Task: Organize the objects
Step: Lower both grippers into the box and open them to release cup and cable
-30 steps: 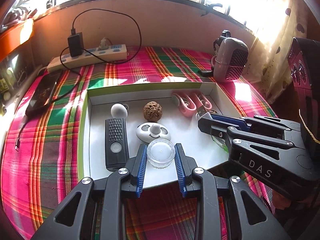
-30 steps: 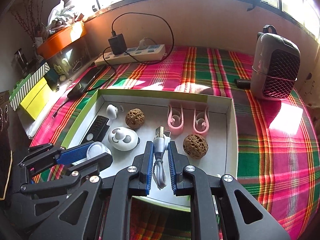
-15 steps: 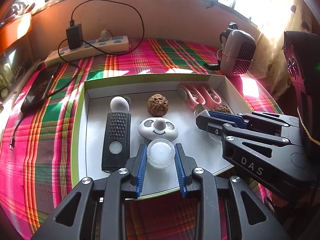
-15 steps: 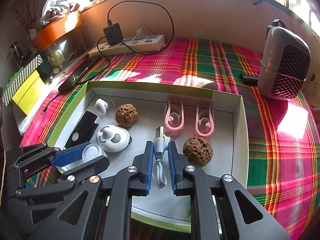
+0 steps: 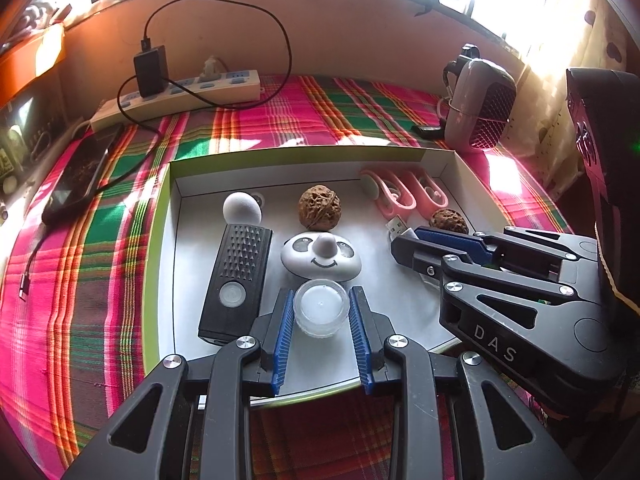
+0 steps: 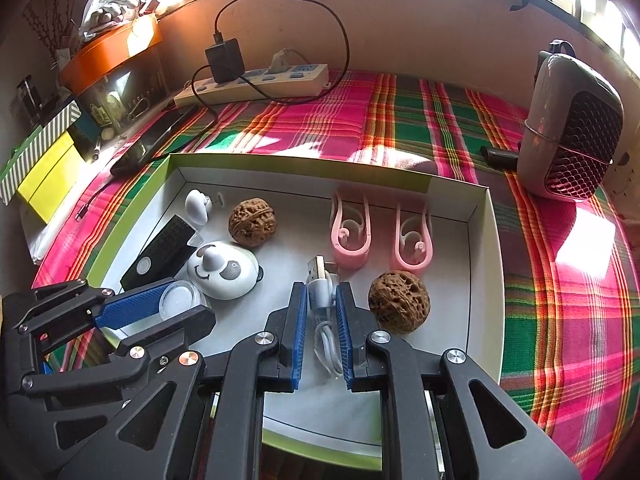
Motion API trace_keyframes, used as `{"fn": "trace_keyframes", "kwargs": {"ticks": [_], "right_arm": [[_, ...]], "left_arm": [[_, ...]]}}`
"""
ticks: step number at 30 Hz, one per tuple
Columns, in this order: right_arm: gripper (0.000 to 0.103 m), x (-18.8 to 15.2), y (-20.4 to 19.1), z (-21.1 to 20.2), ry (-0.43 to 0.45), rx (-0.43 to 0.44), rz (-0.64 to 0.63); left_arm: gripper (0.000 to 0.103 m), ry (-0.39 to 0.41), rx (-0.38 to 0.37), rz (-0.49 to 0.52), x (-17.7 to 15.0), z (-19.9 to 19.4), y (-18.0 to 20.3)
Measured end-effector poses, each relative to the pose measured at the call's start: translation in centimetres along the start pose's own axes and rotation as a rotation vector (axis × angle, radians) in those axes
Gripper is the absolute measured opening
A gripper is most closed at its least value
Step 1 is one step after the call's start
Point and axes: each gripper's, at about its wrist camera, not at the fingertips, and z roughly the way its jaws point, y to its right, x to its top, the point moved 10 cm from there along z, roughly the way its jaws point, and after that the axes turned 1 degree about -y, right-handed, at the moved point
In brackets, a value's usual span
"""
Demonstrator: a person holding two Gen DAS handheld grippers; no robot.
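Cable [image 6: 323, 304] between right tongs [image 6: 321, 292]

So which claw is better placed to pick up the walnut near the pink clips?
Probably the right claw: that walnut lies just beside it, but it must first release the USB cable.

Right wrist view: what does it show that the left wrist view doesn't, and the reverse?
Only the right wrist view shows the coiled white USB cable pinched in the right gripper, plus the striped boxes beside the table. Only the left wrist view shows the small clear jar from above, between the left gripper pads. Both share the tray, panda case, walnuts and pink clips.
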Motion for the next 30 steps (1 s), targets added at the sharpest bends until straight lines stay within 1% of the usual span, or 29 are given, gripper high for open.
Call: {"fn": "trace_keyframes", "kwargs": {"ticks": [20, 26, 30], "right_arm": [[0.016, -0.23, -0.18, 0.0, -0.003, -0.016, -0.001], [0.021, -0.16, -0.15, -0.41, 0.004, -0.018, 0.006], [0.028, -0.2, -0.07, -0.73, 0.008, -0.026, 0.007]], "left_arm": [[0.026, 0.002, 0.005, 0.0, -0.06, -0.14, -0.19], [0.026, -0.001, 0.013, 0.002, -0.29, -0.37, -0.26], [0.026, 0.003, 0.015, 0.002, -0.35, -0.59, -0.19]]}}
